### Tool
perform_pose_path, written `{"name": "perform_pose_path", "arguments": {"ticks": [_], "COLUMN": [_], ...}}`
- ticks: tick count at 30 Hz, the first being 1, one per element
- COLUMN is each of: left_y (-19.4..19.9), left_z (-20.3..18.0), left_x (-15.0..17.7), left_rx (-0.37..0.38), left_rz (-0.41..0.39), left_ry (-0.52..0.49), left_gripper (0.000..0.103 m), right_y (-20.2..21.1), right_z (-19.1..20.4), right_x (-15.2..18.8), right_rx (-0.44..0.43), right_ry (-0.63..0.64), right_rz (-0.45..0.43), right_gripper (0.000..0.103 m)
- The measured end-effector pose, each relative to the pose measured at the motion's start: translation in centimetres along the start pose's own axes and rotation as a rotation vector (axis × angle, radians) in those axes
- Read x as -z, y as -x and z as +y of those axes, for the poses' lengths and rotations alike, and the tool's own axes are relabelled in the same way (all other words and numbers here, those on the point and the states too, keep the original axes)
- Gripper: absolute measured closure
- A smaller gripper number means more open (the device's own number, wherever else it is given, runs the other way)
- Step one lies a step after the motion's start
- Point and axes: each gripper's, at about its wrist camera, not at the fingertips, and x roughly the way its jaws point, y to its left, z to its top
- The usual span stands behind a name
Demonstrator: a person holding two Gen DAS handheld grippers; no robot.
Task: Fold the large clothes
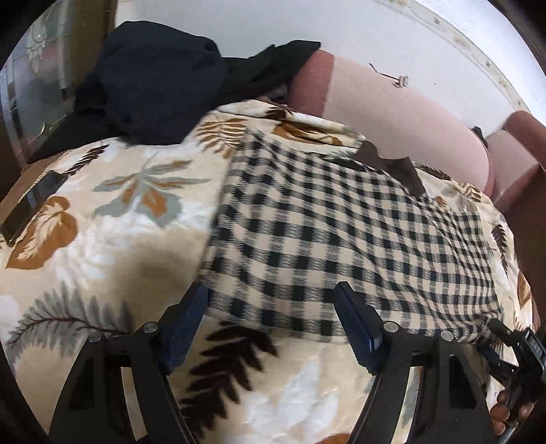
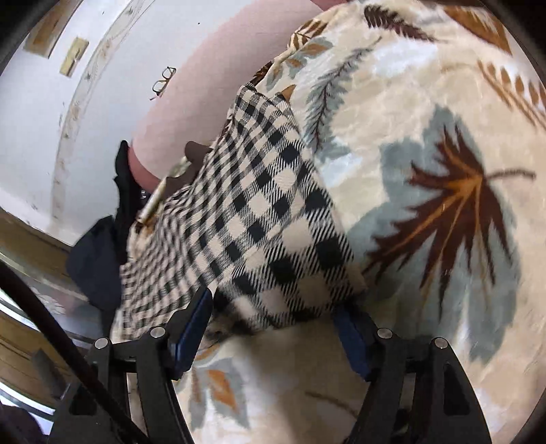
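Where the cream plush blanket printed with brown, orange and grey leaves (image 1: pixel 102 218) covers the bed, lies spread flat the beige-and-black checked woven garment (image 1: pixel 324 239), brown collar (image 1: pixel 392 164) at the far edge near the pink padded headboard (image 1: pixel 409 112). Left gripper (image 1: pixel 273 314) just above the garment's near hem, fingers (image 1: pixel 355 324) standing wide, nothing pinched between them. Right gripper (image 2: pixel 273 317) over a corner of the same checked cloth (image 2: pixel 256 211), fingers (image 2: pixel 194 317) spread wide as well; cloth corner reaching in between them, though, through the blur, apparently not pressed by either pad. At the lower right edge of the left view, part of a hand (image 1: pixel 505 410) around the other tool. Heaped at the far left of the bed, a pile of dark navy and black clothes (image 1: pixel 153 85). On the blanket's left margin, a black flat phone-like slab (image 1: pixel 30 208). Resting on the headboard, a pair of dark-framed glasses (image 2: pixel 163 80), white wall (image 1: pixel 307 24) behind.
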Motion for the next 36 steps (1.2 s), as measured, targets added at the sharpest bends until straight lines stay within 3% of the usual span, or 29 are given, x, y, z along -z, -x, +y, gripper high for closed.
{"name": "perform_pose_path", "arguments": {"ticks": [3,12,14,16,17,19,22,25,29,33,35,36], "left_y": [0.8,1.7,1.7,1.8,1.9,1.9,2.6,3.5,5.0,5.2,4.7,4.2], "left_z": [1.3,4.9,5.6,6.4,7.0,8.4,11.0,13.8,18.3,22.3,23.4,23.4], "left_x": [0.0,-0.4,-0.6,-0.7,-0.8,-1.0,-1.6,-2.2,-2.8,-3.5,-4.6,-5.1], "left_rx": [-0.010,-0.014,-0.011,-0.016,-0.031,-0.057,-0.073,-0.111,-0.165,-0.138,-0.089,-0.060], "left_rz": [-0.009,-0.016,-0.016,-0.024,-0.027,-0.025,-0.040,-0.071,-0.123,-0.154,-0.183,-0.194], "left_ry": [0.023,0.132,0.151,0.167,0.177,0.201,0.258,0.310,0.407,0.508,0.535,0.538], "left_gripper": [0.027,0.027,0.027,0.027,0.027,0.027,0.027,0.027,0.027,0.027,0.028,0.028], "right_y": [0.3,-4.5,-5.1,-5.7,-5.8,-6.0,-5.9,-6.9,-11.6,-17.6,-20.2,-21.1], "right_z": [0.3,3.2,3.5,3.7,4.0,6.9,14.2,22.3,30.6,33.4,32.9,32.4], "right_x": [0.6,-2.1,-2.7,-3.7,-4.1,-5.0,-4.8,-2.8,2.4,9.4,12.1,12.9], "right_rx": [-0.015,0.123,0.160,0.173,0.180,0.255,0.326,0.281,0.159,0.062,0.071,0.095], "right_ry": [0.004,0.016,0.025,0.037,0.042,0.149,0.394,0.587,0.775,0.914,0.962,0.987], "right_rz": [-0.020,-0.063,-0.066,-0.044,-0.030,-0.030,-0.086,-0.096,-0.009,0.165,0.241,0.237], "right_gripper": [0.027,0.026,0.037,0.065,0.069,0.087,0.089,0.091,0.091,0.092,0.091,0.090]}}
